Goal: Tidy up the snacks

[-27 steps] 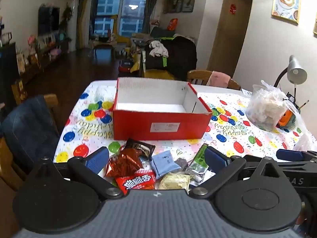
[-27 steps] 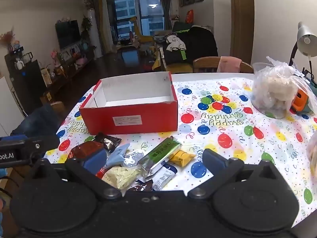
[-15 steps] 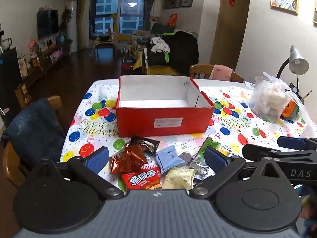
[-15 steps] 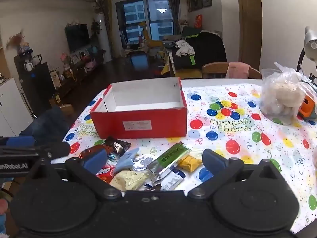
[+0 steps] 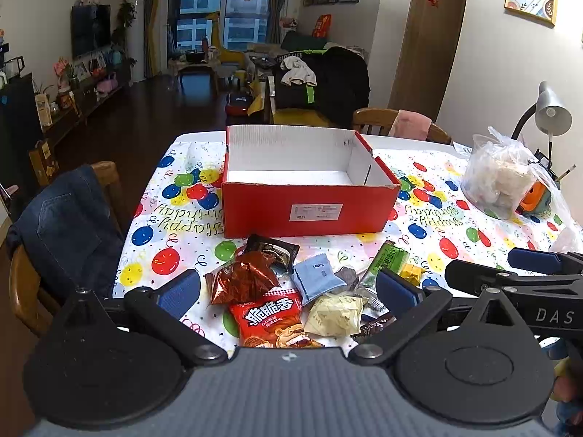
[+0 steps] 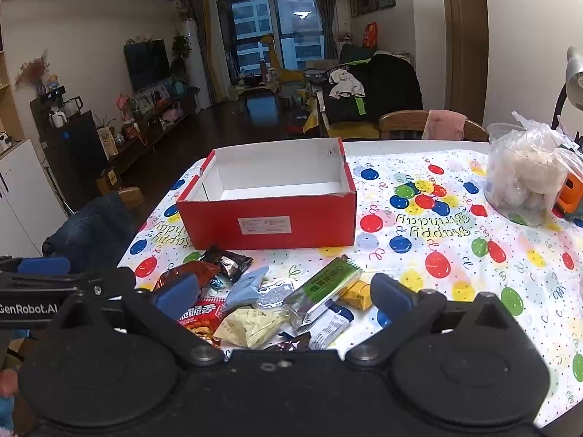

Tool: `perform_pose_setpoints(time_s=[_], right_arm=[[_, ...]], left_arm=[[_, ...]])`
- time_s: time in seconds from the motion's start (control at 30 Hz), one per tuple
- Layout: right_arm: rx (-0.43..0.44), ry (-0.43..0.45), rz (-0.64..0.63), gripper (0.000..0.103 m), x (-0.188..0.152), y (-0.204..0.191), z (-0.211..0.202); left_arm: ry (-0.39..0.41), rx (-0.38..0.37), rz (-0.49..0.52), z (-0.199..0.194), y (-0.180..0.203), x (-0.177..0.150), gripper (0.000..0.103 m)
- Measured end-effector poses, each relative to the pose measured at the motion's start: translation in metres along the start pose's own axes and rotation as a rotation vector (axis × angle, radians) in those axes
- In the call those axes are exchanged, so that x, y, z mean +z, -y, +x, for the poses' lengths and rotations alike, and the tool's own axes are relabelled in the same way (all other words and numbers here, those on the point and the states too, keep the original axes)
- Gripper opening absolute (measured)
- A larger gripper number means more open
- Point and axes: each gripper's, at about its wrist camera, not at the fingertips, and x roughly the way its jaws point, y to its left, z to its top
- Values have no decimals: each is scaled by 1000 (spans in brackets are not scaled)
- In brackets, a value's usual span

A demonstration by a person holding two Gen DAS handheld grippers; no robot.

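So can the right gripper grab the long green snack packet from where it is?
Probably yes. The right gripper is open, and the green packet lies on top of the pile just ahead of its fingertips with nothing covering it, though it does rest on the blue-and-white packet.

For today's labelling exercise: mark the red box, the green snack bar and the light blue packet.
red box (image 5: 309, 215), left wrist view, on its red front wall.
green snack bar (image 6: 328, 279), right wrist view, on the middle of its green wrapper.
light blue packet (image 5: 317, 277), left wrist view, on its flat face.
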Motion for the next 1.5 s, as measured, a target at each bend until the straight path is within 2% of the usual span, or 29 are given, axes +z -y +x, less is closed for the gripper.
perform_pose_setpoints(time_s=[0.33,1.5], right_arm=[[1,-3,-12,100,-1,-7,0],[-13,-15,-18,98,4,-9,3]], left_arm=[[25,-9,-4,-3,-5,1,103],[12,-36,-18,1,-13,2,103]])
